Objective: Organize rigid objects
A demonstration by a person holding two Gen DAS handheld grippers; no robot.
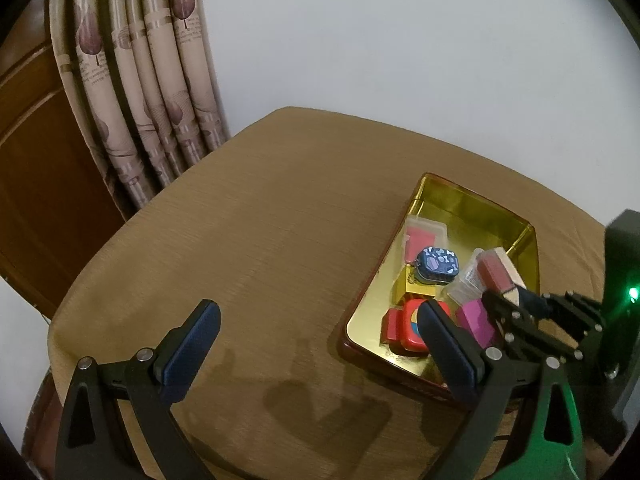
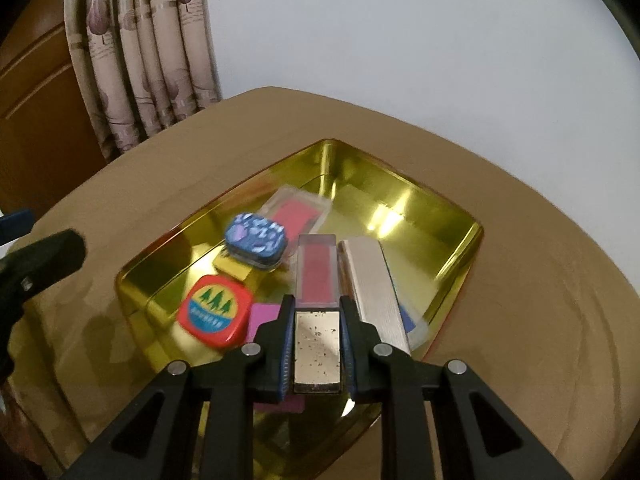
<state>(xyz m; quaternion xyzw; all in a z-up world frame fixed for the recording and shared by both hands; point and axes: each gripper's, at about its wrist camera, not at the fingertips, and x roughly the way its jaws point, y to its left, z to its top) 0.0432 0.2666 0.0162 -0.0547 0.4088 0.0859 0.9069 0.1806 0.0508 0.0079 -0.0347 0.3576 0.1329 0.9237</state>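
A gold tin tray (image 1: 492, 208) (image 2: 404, 196) sits on the brown-clothed table. In it lie a blue patterned tin (image 1: 436, 265) (image 2: 256, 240), a red round-cornered tin (image 1: 410, 326) (image 2: 214, 310), a pink block (image 1: 474, 318) (image 2: 264, 316), a clear case with a red insert (image 1: 424, 234) (image 2: 298, 214) and a silver bar (image 2: 374, 288). My right gripper (image 2: 318, 312) (image 1: 508, 300) is shut on a lip gloss tube (image 2: 318, 276) (image 1: 496, 270) with a gold cap, held over the tray. My left gripper (image 1: 320, 320) is open and empty, left of the tray.
A patterned curtain (image 1: 152, 80) and a wooden door (image 1: 36, 160) stand behind the table at the left. A white wall is behind. The table cloth (image 1: 248, 216) stretches left of the tray.
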